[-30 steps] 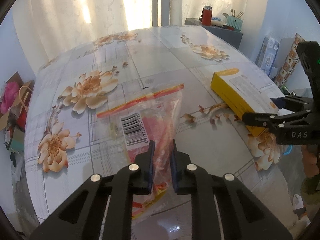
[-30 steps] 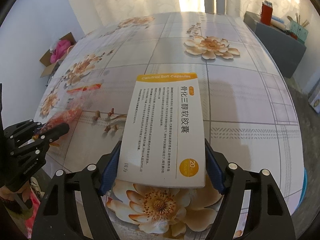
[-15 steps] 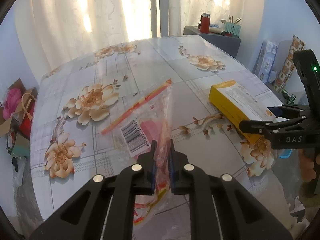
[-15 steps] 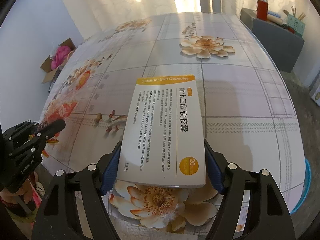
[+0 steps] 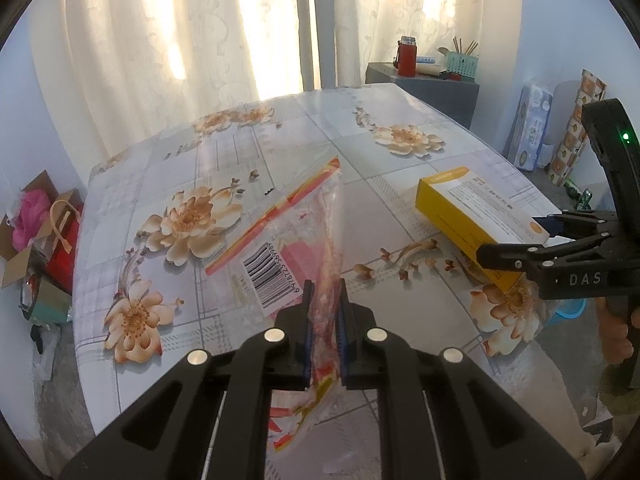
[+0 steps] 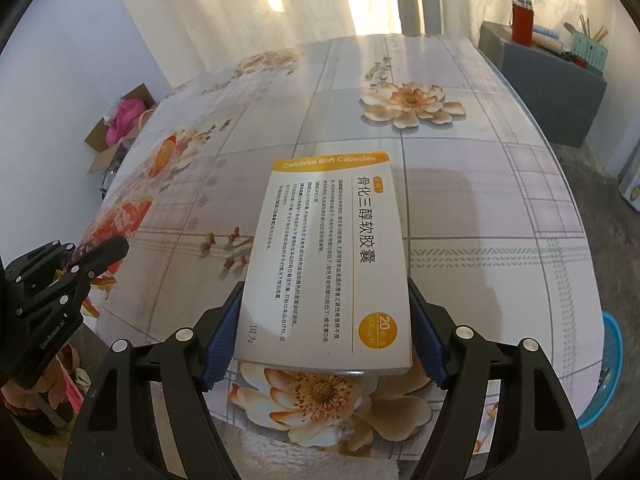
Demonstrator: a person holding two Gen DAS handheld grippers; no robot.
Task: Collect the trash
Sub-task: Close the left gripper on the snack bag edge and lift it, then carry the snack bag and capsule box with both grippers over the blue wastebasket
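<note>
The clear plastic bag (image 5: pixel 296 240), with its barcode label and red-orange strip, now hangs lifted off the table (image 5: pixel 248 160), more upright than a second ago, when most of it lay flat. Its lower part is pinched between the nearly closed fingers of the left tool (image 5: pixel 325 320); something pink shows through the plastic. The yellow-and-white capsule box (image 6: pixel 332 264) sits between the right tool's (image 6: pixel 324 334) blue pads (image 6: pixel 222 334), which press its two long sides, as before. The box is tilted, its near end above the table's edge. A cardboard box (image 5: pixel 24 236) on the floor holds something pink.
</note>
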